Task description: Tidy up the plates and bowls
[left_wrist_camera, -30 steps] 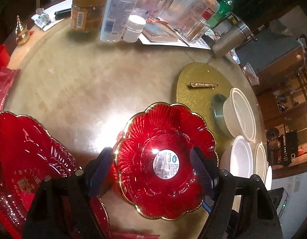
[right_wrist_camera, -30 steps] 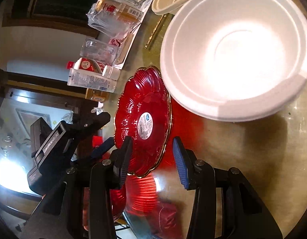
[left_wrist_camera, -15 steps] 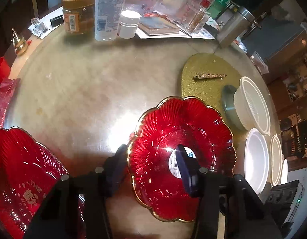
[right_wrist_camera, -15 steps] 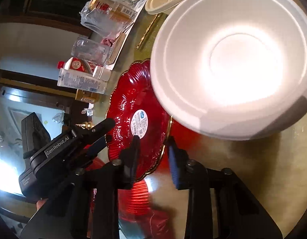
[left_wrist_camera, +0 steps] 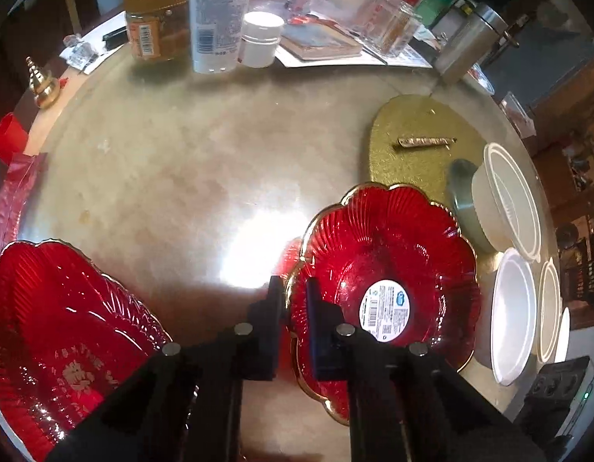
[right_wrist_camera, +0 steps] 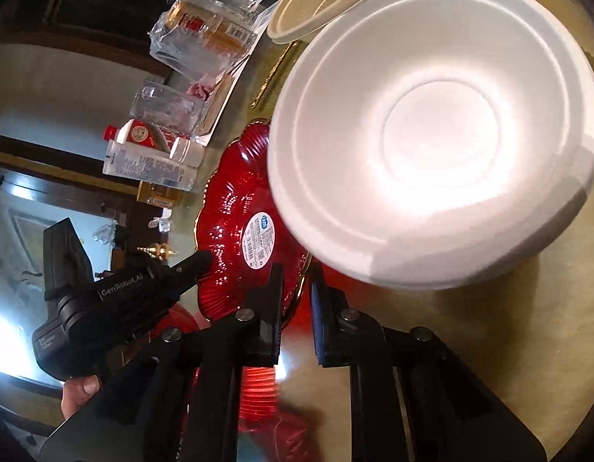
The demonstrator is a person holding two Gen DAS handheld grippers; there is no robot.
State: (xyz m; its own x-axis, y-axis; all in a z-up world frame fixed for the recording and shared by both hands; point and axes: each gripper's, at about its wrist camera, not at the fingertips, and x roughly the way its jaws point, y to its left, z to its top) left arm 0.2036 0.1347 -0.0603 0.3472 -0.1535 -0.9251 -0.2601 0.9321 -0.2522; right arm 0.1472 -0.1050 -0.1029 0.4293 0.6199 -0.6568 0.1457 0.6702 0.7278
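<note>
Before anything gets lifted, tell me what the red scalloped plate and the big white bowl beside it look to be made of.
Red scalloped plate: glossy translucent red with ribbed moulding, a gold rim and a paper barcode sticker; glass or hard plastic, I cannot tell which. It casts a red glow on the table.

White bowl: matte, opaque, thick soft-edged rim; probably foam or thin disposable plastic.

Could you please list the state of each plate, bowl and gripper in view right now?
Red flower-shaped plate: upright on the table, rim clamped by both grippers.
Left gripper: just closed, shut on the plate's rim.
Right gripper: just closed, shut on the opposite rim.
Large red tray: resting on the table, untouched.
White bowl: upright, empty.
</note>
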